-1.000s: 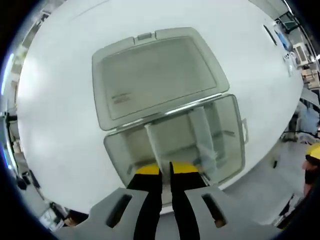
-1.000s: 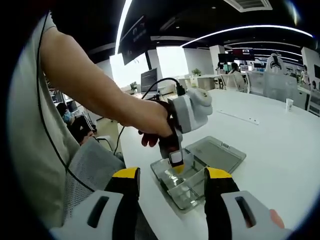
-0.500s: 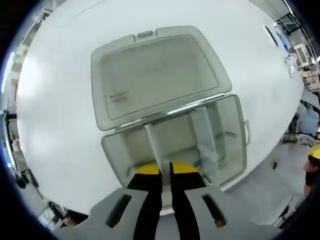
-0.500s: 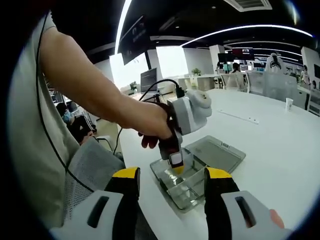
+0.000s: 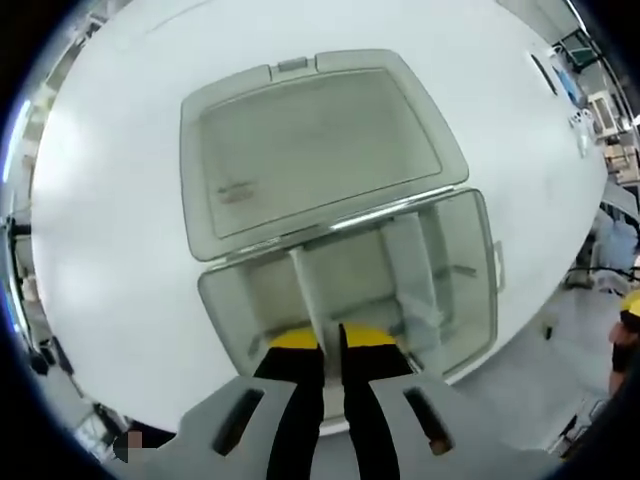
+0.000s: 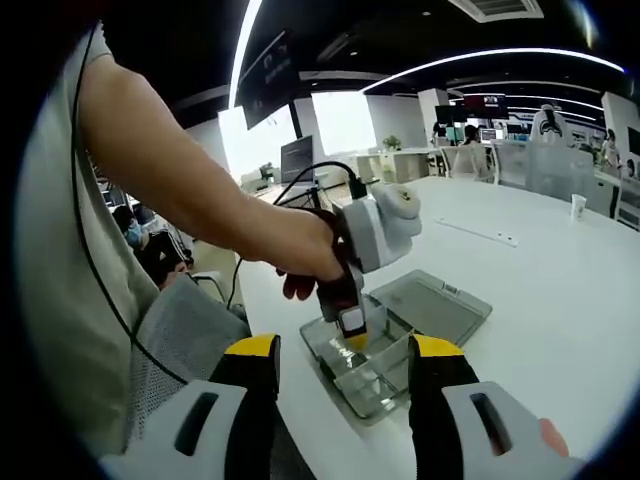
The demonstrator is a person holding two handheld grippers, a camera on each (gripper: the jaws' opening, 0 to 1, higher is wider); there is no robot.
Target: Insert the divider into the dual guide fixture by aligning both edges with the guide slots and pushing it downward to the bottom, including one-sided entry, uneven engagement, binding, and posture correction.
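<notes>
Clear box: one, a translucent plastic case (image 5: 350,290) with its hinged lid (image 5: 310,140) laid flat open on the table; seen smaller in the right gripper view (image 6: 385,350)
Dividers: two clear panels counted in the box; one (image 5: 305,290) stands upright right at the left gripper's tips, the other (image 5: 410,265) stands further along the tray, apart from it
Left gripper (image 5: 331,340): yellow-tipped jaws pressed nearly together, a thin gap between them where the near divider's top edge sits; they appear to pinch that divider
Left gripper from the other side (image 6: 352,335): pointing down into the box, held by a person's hand (image 6: 300,260) with a black cable running off it
Right gripper (image 6: 340,365): jaws spread wide with nothing between them, held off the box, nearer the table's edge
Surface: one white table (image 5: 110,200), glossy, bare around the box
Room: open office with ceiling light strips (image 6: 480,60), monitors and desks beyond; a paper cup (image 6: 577,208) on the far table edge
</notes>
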